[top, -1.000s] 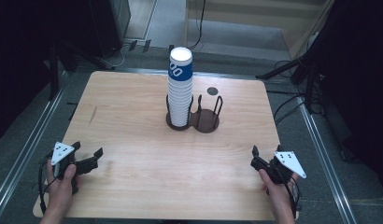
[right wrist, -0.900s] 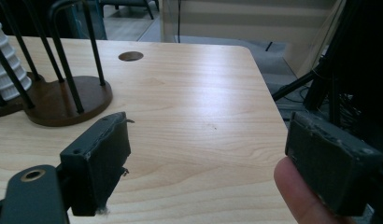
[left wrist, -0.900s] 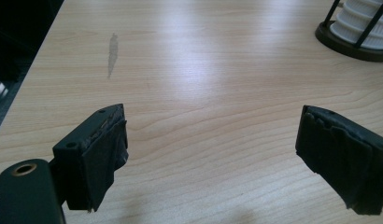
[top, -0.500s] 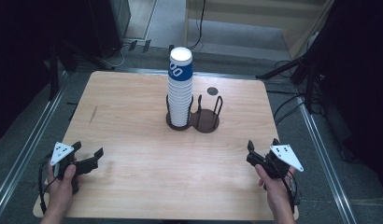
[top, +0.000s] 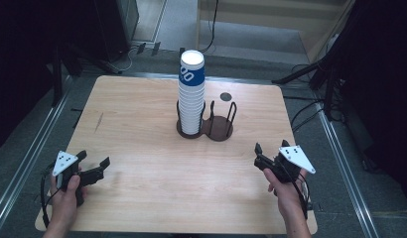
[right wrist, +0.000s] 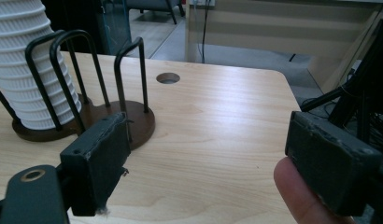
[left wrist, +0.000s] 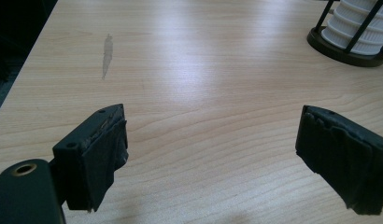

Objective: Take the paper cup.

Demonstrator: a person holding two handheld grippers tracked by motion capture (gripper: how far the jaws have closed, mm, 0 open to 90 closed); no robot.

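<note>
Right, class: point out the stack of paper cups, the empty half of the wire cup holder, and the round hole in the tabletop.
stack of paper cups [top: 191,99], high view, on the white ribbed side.
empty holder ring [top: 221,130], high view, on its dark round base.
round hole [right wrist: 167,78], right gripper view, on its dark opening.

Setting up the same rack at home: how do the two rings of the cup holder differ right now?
The left ring holds a tall stack of paper cups that rises far above its wire posts; the right ring holds nothing, its dark round base bare. Both share the same dark base plate and upright black wire loops, joined side by side on the table.
</note>
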